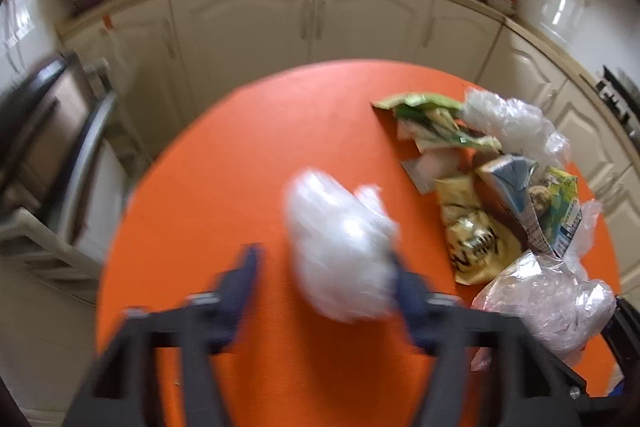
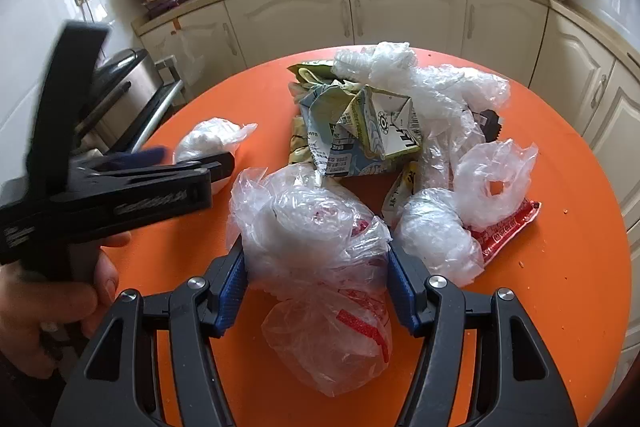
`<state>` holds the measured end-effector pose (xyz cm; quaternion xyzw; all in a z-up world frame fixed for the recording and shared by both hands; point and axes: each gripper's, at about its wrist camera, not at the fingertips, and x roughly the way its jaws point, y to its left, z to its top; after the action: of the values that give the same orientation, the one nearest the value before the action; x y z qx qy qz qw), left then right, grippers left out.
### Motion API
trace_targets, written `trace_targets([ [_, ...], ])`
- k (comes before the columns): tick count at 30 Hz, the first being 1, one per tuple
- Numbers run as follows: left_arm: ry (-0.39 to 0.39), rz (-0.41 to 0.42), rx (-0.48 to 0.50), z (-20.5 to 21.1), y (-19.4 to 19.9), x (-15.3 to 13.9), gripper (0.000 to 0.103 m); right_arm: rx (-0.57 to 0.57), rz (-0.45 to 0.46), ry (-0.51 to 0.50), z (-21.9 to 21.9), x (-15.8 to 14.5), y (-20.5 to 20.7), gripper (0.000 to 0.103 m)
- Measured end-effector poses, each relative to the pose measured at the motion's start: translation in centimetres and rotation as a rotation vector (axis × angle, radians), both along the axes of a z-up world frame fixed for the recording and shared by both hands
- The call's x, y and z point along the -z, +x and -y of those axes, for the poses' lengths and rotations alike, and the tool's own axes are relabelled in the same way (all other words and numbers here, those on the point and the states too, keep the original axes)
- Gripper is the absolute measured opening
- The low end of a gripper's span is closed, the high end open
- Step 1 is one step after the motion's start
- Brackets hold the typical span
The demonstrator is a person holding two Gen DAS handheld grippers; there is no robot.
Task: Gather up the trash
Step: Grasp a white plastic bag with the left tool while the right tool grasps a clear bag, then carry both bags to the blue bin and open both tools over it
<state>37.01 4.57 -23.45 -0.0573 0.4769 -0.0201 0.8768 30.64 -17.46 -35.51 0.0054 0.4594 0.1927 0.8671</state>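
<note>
On the orange table (image 2: 560,267), the left gripper (image 1: 324,267) stands apart around a small white wad (image 1: 340,243), one pad touching it. The right gripper (image 2: 316,291) squeezes a crinkled clear bag (image 2: 316,227) beside the trash pile (image 2: 380,131). Both look light, soft and slippery, so bite mid-bulk.

Printed text covers the crushed carton (image 2: 360,131) and red wrapper (image 2: 508,227), but none is legible.
</note>
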Motion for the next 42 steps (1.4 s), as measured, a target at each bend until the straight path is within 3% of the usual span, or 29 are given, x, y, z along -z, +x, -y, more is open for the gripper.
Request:
trace_targets([
  [6,0.007,0.064,0.008,-1.7,-2.3,-1.4,0.035,0.02,0.019,0.033,1.2,-1.1,-1.8,0.062],
  [11,0.026,0.128,0.013,-2.3,-6.9,-3.8,0.035,0.049,0.061,0.069,3.1,-3.0,-4.3,0.062],
  [20,0.025,0.266,0.122,3.4,-17.9,-9.5,0.035,0.151,0.185,0.114,9.5,-7.9,-9.5,0.062],
  [26,-0.009,0.347,0.268,8.6,-24.6,-12.9,0.035,0.276,0.261,0.121,15.9,-10.8,-12.6,0.062],
  [32,-0.022,0.372,0.441,13.8,-28.4,-13.8,0.035,0.458,0.309,0.096,24.5,-12.4,-16.1,0.062],
  [37,-0.04,0.356,0.592,18.6,-30.3,-13.3,0.035,0.618,0.306,0.062,31.4,-12.1,-19.1,0.062],
  [42,-0.057,0.274,0.742,23.9,-32.8,-11.0,0.035,0.776,0.264,0.026,38.3,-10.3,-22.0,0.062],
])
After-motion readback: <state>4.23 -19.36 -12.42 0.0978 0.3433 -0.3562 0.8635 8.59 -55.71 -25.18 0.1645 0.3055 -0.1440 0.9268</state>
